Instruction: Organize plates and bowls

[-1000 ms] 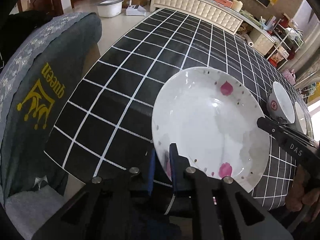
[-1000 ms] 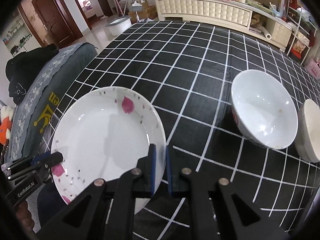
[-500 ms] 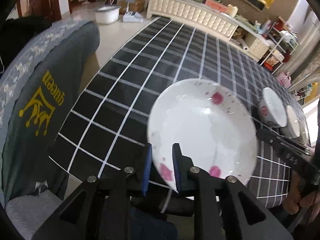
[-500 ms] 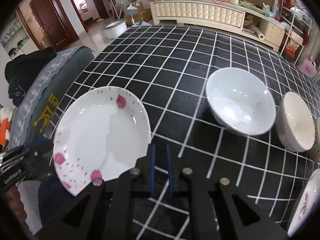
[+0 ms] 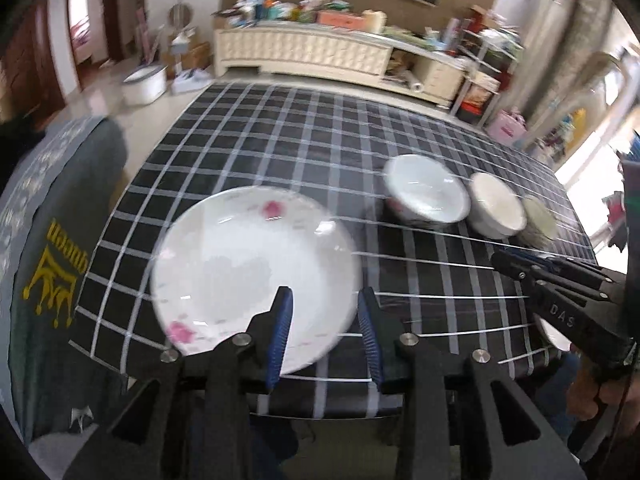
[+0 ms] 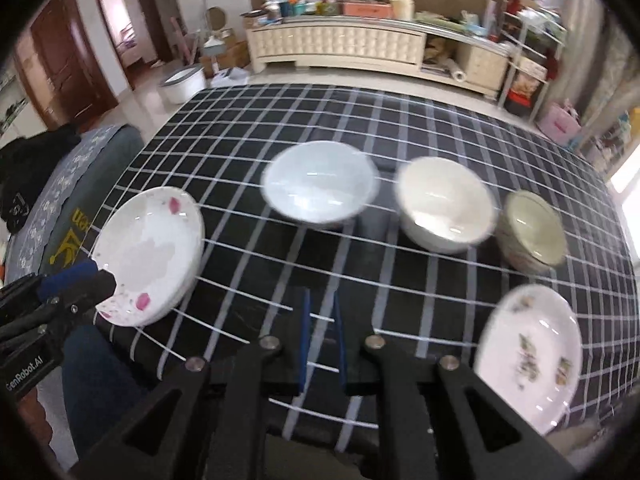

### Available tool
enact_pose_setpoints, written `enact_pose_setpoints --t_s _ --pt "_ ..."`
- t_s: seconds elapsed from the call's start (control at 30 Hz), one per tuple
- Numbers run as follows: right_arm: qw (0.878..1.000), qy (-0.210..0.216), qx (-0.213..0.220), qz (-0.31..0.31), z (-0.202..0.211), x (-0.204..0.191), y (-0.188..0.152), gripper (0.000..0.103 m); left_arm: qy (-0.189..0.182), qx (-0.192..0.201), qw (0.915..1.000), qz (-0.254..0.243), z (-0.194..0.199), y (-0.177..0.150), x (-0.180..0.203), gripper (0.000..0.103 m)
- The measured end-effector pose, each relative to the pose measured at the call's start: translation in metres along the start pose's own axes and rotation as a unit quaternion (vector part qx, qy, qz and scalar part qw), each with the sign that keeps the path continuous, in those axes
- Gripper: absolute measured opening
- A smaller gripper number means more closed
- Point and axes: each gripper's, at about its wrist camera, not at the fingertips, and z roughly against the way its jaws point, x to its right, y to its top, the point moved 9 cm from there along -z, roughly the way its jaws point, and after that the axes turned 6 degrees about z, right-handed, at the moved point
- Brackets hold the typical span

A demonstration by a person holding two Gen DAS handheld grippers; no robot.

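A white plate with pink petals (image 5: 256, 272) lies on the black checked tablecloth (image 5: 304, 148) near its front left corner. My left gripper (image 5: 325, 294) hovers over the plate's near right rim, its jaws opening and its pads touching nothing. In the right wrist view the same plate (image 6: 152, 248) sits at the left, with the left gripper (image 6: 92, 276) at its near edge. My right gripper (image 6: 321, 296) is shut on nothing above bare cloth. Behind stand a white bowl (image 6: 318, 188), a cream bowl (image 6: 444, 200) and a greenish bowl (image 6: 532, 232). A floral plate (image 6: 528, 352) lies front right.
A chair under a grey cover with a yellow crown print (image 5: 52, 280) stands against the table's left side. The table's front edge runs just under both grippers. A white cabinet (image 6: 340, 48) with clutter on top lines the far wall. A hand (image 5: 592, 396) holds the right gripper.
Both grippers let go of the pink-petal plate's rim, rose and drew back. The left jaws spread apart. The plate rests on the cloth and more bowls have come into view.
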Motion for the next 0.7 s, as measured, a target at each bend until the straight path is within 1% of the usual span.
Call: enact_pose_setpoints --t_s 0.13,0.2,0.27,0.33,0.47,0.6,0.63,0.67,0.7 --pt "0.999 0.008 0.011 -0.041 0.021 0.038 -0.015 0.016 -0.023 -0.002 0.9993 -0.030 0.000 -0.001 0.048 0.031" --pt "0.998 0.000 0.013 -0.057 0.029 0.055 -0.021 0.023 -0.026 -0.004 0.9982 -0.054 -0.001 -0.003 0.074 0.031" --pt "0.997 -0.010 0.022 -0.071 0.040 0.075 -0.027 0.036 -0.032 -0.007 0.9970 -0.070 -0.002 -0.006 0.097 0.031" --pt "0.996 -0.020 0.030 -0.080 0.050 0.094 -0.034 0.039 -0.040 -0.009 0.9959 -0.080 -0.003 -0.009 0.119 0.031" --pt "0.994 -0.033 0.041 -0.097 0.066 0.126 -0.046 0.042 -0.053 -0.008 0.9931 -0.104 -0.002 -0.015 0.162 0.031" --pt "0.992 -0.042 0.045 -0.114 0.074 0.155 -0.059 0.046 -0.065 -0.010 0.9893 -0.130 -0.003 -0.021 0.206 0.031" --pt "0.991 -0.045 0.045 -0.119 0.075 0.162 -0.062 0.048 -0.068 -0.011 0.9886 -0.134 -0.003 -0.023 0.213 0.032" --pt "0.990 -0.047 0.045 -0.125 0.076 0.169 -0.066 0.049 -0.071 -0.012 0.9876 -0.140 -0.004 -0.024 0.220 0.038" --pt "0.989 -0.049 0.044 -0.130 0.076 0.176 -0.070 0.050 -0.074 -0.013 0.9868 -0.144 -0.006 -0.025 0.229 0.040"
